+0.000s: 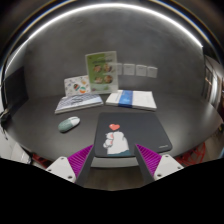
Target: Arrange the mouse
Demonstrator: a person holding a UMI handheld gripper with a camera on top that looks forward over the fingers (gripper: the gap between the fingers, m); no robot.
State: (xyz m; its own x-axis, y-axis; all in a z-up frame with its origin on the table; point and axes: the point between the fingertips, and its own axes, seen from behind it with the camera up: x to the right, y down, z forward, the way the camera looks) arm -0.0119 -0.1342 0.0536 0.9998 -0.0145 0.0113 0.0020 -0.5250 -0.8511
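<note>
Grey-green mouse (69, 124) sits on the dark table (40, 120), just beside the mouse pad (125, 135) and ahead-left of my jaws (116, 161), which gape wide, holding nothing. Its smooth dome could squirt out of a skewed pinch toward the papers (78, 102) behind; open room lies left.

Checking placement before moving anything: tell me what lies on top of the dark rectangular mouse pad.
On the dark rectangular mouse pad only its printed white figure and small red heart show. The grey computer mouse sits on the table beside it. The open gripper hides the pad's near edge.
</note>
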